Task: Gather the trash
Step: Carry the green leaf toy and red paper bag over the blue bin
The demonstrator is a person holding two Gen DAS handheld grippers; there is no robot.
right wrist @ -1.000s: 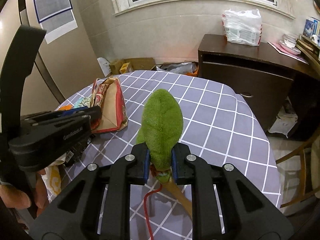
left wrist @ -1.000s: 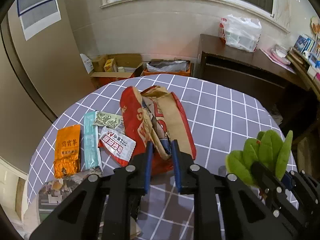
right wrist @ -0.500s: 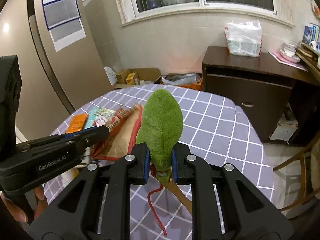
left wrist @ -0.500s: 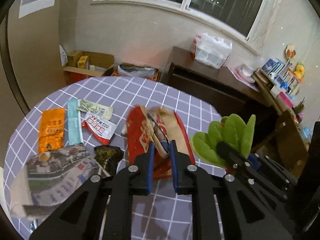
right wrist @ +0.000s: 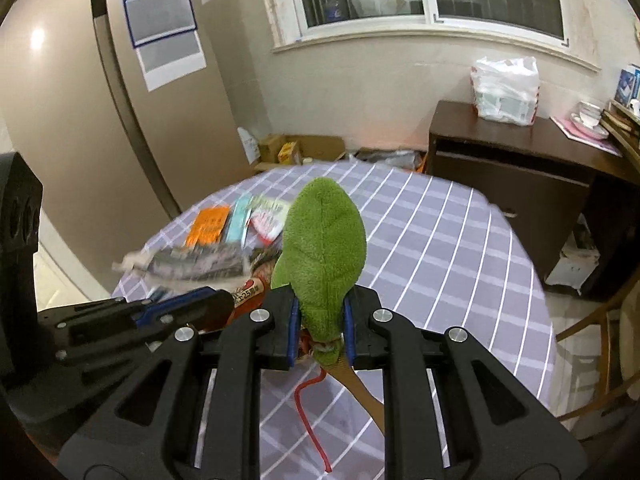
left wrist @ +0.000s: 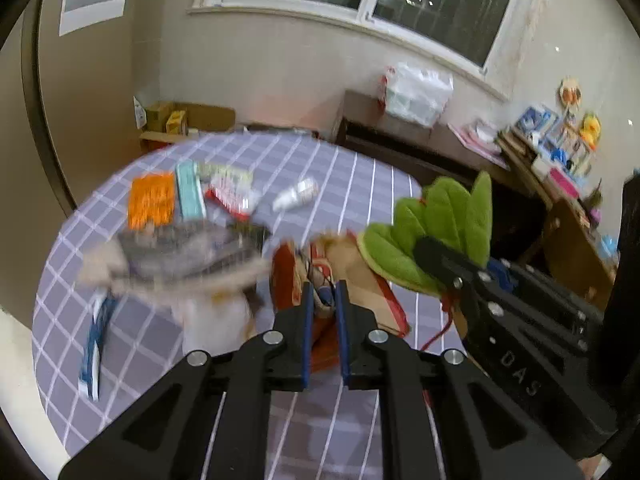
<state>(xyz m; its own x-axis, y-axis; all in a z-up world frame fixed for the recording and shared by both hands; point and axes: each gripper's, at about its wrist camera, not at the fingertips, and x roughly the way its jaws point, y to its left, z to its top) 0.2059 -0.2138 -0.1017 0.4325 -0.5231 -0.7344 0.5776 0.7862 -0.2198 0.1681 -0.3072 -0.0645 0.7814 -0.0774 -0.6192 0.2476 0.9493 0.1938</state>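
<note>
Green plush leaves (right wrist: pixel 323 248), bound at the stem to a wooden handle with a red cord trailing below, sit clamped between the blue-padded jaws of the right gripper (right wrist: pixel 320 332), held above a round table (right wrist: pixel 460 248) covered in a lilac checked cloth. At left in the right wrist view, the left gripper (left wrist: pixel 323 304) reaches in from the near left; its jaws are closing on the crumpled mouth of a red-and-brown paper bag (left wrist: pixel 352 280), whose paper and red cord handle lie between the pads. The bag hangs lifted off the cloth, just left of the plush leaves and nearly touching them.

More trash lies on the far left of the table: an orange packet (left wrist: pixel 151 200), a pale teal sachet (left wrist: pixel 190 190) beside it, a red-and-white wrapper (left wrist: pixel 230 196) and a small white bottle (left wrist: pixel 296 196) on its side, well apart from the bag. Nearer, a grey printed bag (left wrist: pixel 180 252) shows only as a motion blur, and a blue-and-white wrapper (left wrist: pixel 94 344) lies at the near left edge.

Beyond the table stand a dark wooden cabinet (right wrist: pixel 512 168) with a white plastic bag (right wrist: pixel 505 90) on top, and open cardboard boxes (right wrist: pixel 304 148) on the floor under the window.
</note>
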